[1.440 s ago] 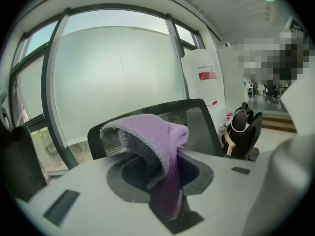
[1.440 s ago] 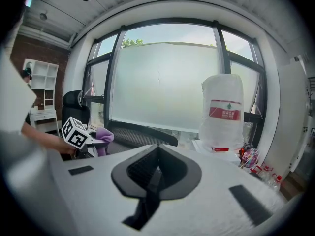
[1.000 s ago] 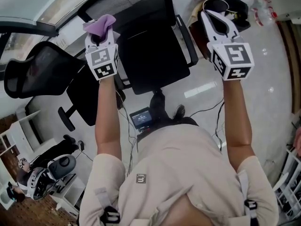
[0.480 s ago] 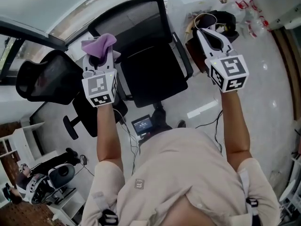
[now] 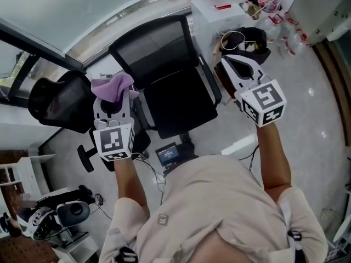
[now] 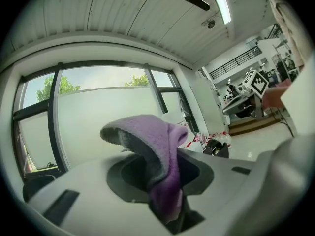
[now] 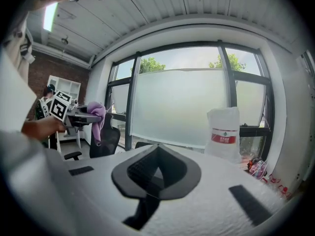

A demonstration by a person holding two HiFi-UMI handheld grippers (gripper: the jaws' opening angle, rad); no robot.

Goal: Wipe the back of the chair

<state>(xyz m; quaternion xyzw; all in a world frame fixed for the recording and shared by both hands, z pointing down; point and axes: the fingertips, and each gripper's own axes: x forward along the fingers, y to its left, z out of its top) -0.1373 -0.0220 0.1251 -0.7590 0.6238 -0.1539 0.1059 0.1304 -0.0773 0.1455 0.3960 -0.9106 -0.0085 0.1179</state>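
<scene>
The chair back (image 5: 155,47) stood ahead, between my two tools and apart from both. My left gripper (image 5: 112,98) was clamped on the purple cloth (image 5: 112,85); my right gripper (image 5: 235,66) was closed on nothing. I judged the pinch small: hard rubbing could drag the cloth free.

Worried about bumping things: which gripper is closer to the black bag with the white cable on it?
Right. In the head view the right gripper sits just below the black bag; the left gripper, clamping the purple cloth, is far off across the chair.
</scene>
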